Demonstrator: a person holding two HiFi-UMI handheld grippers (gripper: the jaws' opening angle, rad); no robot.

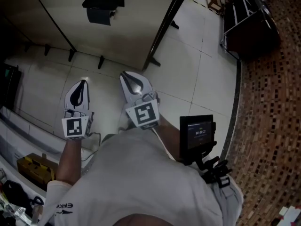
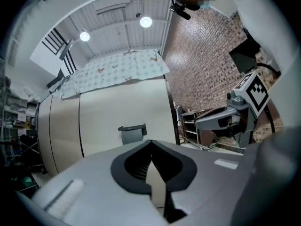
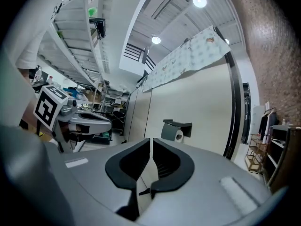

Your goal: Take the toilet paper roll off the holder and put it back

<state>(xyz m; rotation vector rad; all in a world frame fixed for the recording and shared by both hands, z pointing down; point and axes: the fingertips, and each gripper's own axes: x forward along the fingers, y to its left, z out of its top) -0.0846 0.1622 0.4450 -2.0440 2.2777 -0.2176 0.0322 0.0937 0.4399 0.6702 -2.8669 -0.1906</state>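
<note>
The dark grey toilet paper holder [image 1: 101, 8] hangs on the beige partition wall, with the white roll [image 1: 112, 14] showing at its right end. In the right gripper view the holder [image 3: 175, 126] and its roll [image 3: 179, 136] are straight ahead, some way off. The holder [image 2: 131, 133] also shows in the left gripper view, where the roll is hidden. My left gripper [image 1: 84, 81] and right gripper [image 1: 124, 73] are side by side in front of the person, well short of the wall. Both are shut and empty: the left gripper [image 2: 151, 146] fully, the right gripper [image 3: 151, 141] with only a hairline gap.
A black post [image 1: 164, 27] ends the partition on the white tile floor [image 1: 197, 79]. A dark metal rack [image 1: 249, 27] stands at the far right, beside brick-patterned floor [image 1: 273, 107]. A small screen device [image 1: 197, 133] hangs at the person's waist. A yellow box [image 1: 33, 166] lies low on the left.
</note>
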